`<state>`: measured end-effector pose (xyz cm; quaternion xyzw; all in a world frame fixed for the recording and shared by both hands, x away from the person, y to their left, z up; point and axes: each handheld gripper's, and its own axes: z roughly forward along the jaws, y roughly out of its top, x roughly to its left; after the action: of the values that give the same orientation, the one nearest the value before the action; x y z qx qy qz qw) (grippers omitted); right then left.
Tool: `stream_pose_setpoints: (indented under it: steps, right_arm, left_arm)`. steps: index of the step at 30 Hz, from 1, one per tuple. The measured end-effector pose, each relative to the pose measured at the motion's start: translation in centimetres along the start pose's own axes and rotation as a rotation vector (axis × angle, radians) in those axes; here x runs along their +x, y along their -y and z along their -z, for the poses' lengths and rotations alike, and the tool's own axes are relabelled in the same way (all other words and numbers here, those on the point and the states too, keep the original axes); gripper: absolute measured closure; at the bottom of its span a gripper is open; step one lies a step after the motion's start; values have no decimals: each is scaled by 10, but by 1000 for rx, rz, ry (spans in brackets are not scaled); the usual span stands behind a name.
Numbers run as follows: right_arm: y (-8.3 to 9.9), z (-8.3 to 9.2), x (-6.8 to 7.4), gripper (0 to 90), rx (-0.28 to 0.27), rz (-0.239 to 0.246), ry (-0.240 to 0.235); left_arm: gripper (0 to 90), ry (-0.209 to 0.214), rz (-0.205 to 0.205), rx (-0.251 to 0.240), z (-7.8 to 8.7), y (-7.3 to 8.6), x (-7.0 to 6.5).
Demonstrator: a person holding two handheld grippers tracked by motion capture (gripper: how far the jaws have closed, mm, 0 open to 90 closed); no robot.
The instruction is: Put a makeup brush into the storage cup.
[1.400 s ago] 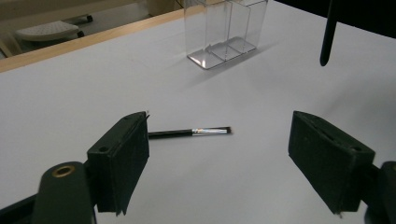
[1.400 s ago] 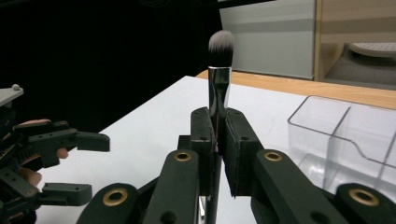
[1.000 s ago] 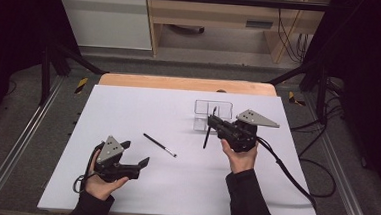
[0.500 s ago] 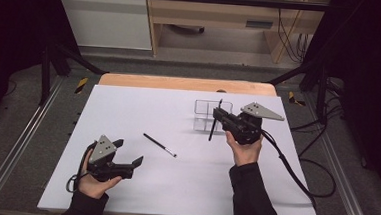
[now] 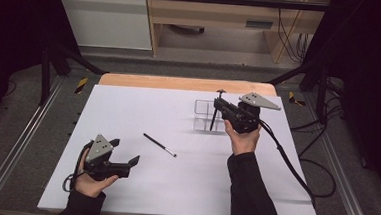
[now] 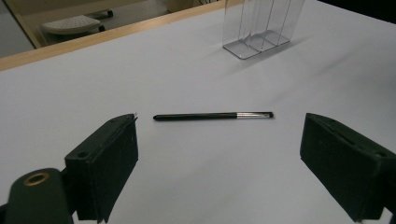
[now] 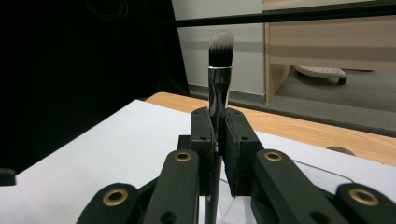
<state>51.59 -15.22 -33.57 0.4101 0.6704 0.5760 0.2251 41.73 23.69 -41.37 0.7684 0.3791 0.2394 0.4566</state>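
Note:
My right gripper (image 5: 217, 105) is shut on a make-up brush (image 5: 212, 121) with a dark handle. The brush stands nearly upright, its bristle head (image 7: 220, 49) above the jaws. Its lower end hangs at the clear plastic organiser (image 5: 202, 119), at the back right of the white table. A thinner black brush (image 5: 159, 145) with a silver ferrule lies flat near the table's middle. My left gripper (image 5: 124, 152) is open at the front left, low over the table. In the left gripper view the thin brush (image 6: 212, 116) lies just beyond the open gripper (image 6: 219, 154), apart from both jaws.
The white table (image 5: 128, 108) ends in a wooden strip (image 5: 180, 83) at the far side. The organiser (image 6: 261, 23) has several upright compartments. A cable (image 5: 285, 158) trails from the right gripper over the table's right edge. Dark frame legs stand on both sides.
My right gripper has carried the brush away from me and a little up, bringing it over the clear organiser. The left gripper and the thin brush have hardly moved.

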Motion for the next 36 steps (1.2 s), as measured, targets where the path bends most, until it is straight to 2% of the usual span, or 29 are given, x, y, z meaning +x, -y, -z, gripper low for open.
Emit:
stream_pose_setpoints:
  steps: [19, 28, 36]
  right_arm:
    - [-12, -19, -14, 838, -21, 19, 81]
    - [-14, -28, -23, 838, -24, 9, 113]
    - [-16, -35, -28, 838, -37, -6, 118]
  left_arm:
    - [111, -6, -11, 1, -1, 1, -1]
    - [112, -6, -11, 2, -1, 1, 0]
    - [112, -3, -12, 4, -2, 2, 0]
